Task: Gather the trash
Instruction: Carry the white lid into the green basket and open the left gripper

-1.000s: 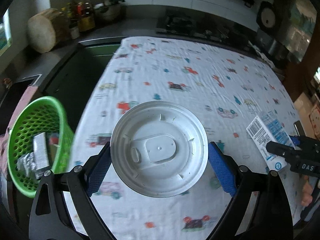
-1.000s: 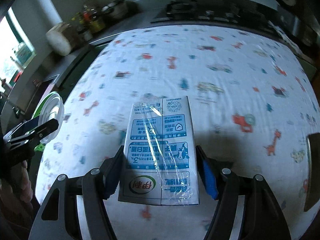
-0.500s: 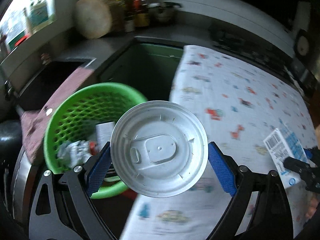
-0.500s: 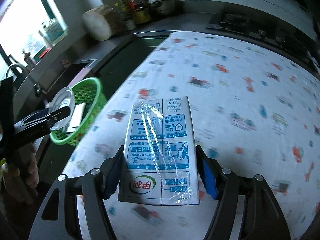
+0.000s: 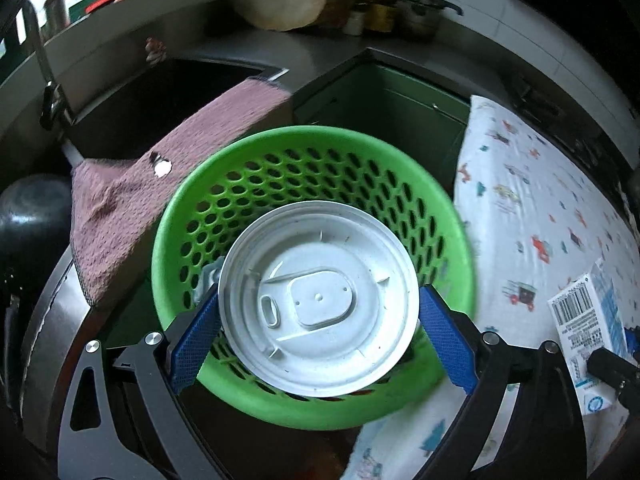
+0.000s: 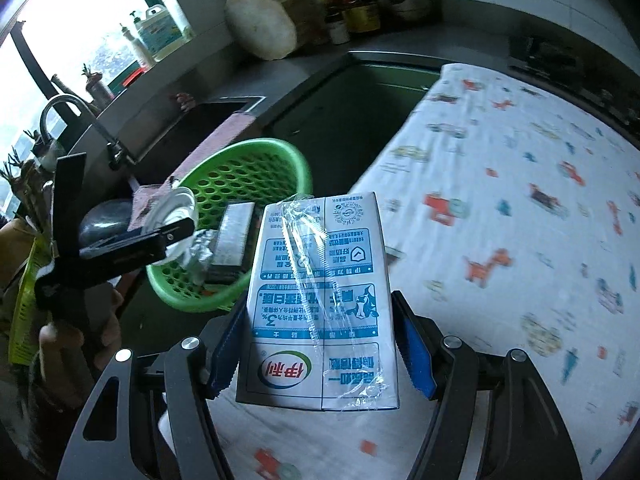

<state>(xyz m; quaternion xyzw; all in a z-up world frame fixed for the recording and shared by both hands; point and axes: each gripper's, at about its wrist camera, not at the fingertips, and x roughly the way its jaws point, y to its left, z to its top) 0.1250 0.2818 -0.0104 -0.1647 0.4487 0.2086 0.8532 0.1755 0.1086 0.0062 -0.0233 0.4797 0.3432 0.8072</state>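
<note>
**Lid parked over the basket, carton close behind**

A white plastic lid is clamped in the left gripper, right above the green basket. A milk carton is pinched by the right gripper, with the basket ahead-left of it, by the patterned cloth.

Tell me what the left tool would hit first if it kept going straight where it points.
Most likely the green basket: the left tool, gripping the white lid, aims into its opening. Depth is unclear.
</note>
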